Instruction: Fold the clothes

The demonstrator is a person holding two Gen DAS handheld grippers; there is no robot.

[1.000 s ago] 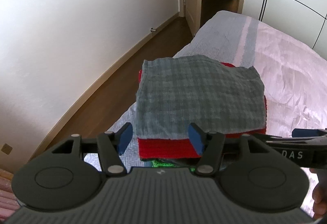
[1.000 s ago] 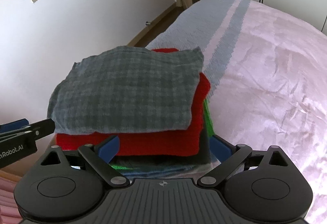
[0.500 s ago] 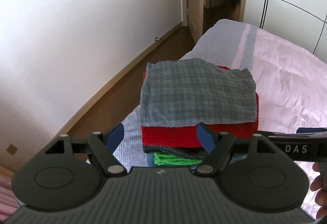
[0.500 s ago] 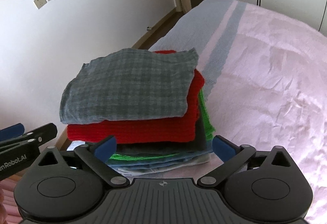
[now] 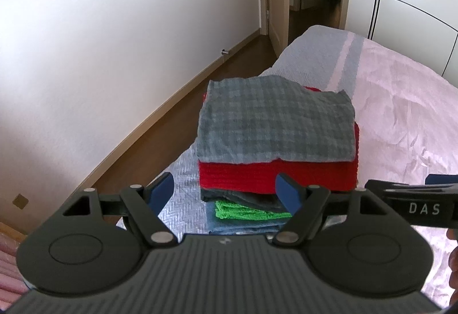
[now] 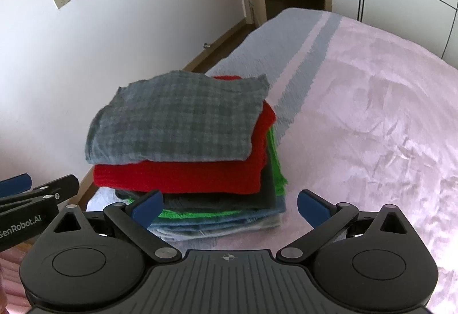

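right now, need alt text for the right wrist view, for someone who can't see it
A neat stack of folded clothes sits on a pink bedspread, topped by a grey checked cloth over a red knit. The open right gripper points at the stack, holding nothing; the left gripper shows at the left edge.

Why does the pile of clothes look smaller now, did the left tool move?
Yes. The left tool backed away from the stack of folded clothes on the bed: more lower layers and more bed show in front of its blue fingers.

Black ribbed left gripper (image 5: 224, 191) body, blue fingertip pads (image 5: 287, 193), silver pivot screws, right gripper (image 6: 229, 206) alike
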